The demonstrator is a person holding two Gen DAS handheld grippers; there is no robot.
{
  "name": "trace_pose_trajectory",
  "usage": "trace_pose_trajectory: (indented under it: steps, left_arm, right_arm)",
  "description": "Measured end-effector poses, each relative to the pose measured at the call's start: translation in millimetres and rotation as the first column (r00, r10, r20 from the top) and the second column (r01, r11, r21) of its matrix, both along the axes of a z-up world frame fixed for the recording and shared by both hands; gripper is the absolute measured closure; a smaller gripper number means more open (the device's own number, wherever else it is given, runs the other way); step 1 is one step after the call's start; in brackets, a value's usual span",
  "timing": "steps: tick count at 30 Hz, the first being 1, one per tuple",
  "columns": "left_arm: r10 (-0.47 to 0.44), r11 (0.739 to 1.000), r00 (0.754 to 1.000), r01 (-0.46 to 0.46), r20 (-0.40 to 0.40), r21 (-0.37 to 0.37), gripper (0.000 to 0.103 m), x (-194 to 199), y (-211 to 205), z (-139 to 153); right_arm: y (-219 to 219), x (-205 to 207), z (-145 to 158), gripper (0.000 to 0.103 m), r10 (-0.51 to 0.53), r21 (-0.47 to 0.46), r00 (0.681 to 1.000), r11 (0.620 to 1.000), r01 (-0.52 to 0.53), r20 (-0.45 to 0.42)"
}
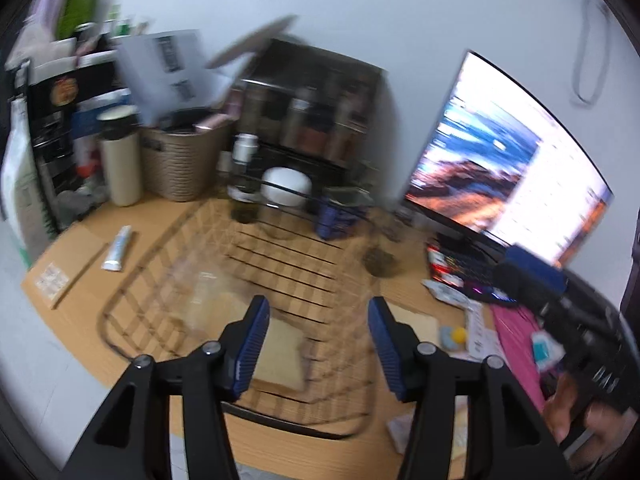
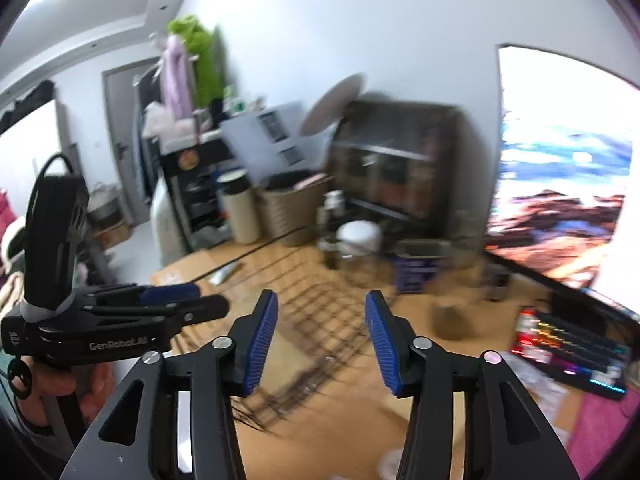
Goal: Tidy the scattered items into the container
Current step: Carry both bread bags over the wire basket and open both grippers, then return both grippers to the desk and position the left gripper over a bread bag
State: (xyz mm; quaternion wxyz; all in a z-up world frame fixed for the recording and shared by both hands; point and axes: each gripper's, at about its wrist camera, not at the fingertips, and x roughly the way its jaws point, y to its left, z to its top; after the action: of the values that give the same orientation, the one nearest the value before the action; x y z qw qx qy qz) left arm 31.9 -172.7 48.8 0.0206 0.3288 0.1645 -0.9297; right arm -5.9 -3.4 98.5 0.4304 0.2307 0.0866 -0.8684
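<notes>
A black wire basket (image 1: 132, 344) lies on the wooden desk, also in the right wrist view (image 2: 316, 312). A flat tan pad (image 1: 280, 352) and a blurred clear item (image 1: 204, 300) lie inside it. My left gripper (image 1: 318, 344) is open and empty above the basket's near end; it shows from the side in the right wrist view (image 2: 176, 300). My right gripper (image 2: 320, 340) is open and empty above the basket; in the left wrist view it shows at the right (image 1: 532, 272). A white tube (image 1: 118, 249) lies on the desk left of the basket. A small yellow and blue toy (image 1: 454, 336) lies to its right.
A monitor (image 1: 508, 160) and lit keyboard (image 1: 468, 272) stand at the right. A woven bin (image 1: 180, 160), beige bottle (image 1: 120, 160), dark shelf rack (image 1: 312, 112), white bowl (image 1: 286, 188) and blue box (image 1: 334, 218) line the back. A pink cloth (image 1: 516, 344) lies at right.
</notes>
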Motion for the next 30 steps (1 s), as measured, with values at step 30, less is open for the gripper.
trace_pose_trajectory:
  steps: [30]
  left_arm:
    - [-0.579,0.712,0.682,0.69,0.448,-0.131,0.035,-22.2,219.4,-97.3]
  right_arm:
    - [187.4,14.5,-109.5,0.048,-0.138,0.342,0.98,0.936,0.081,0.145]
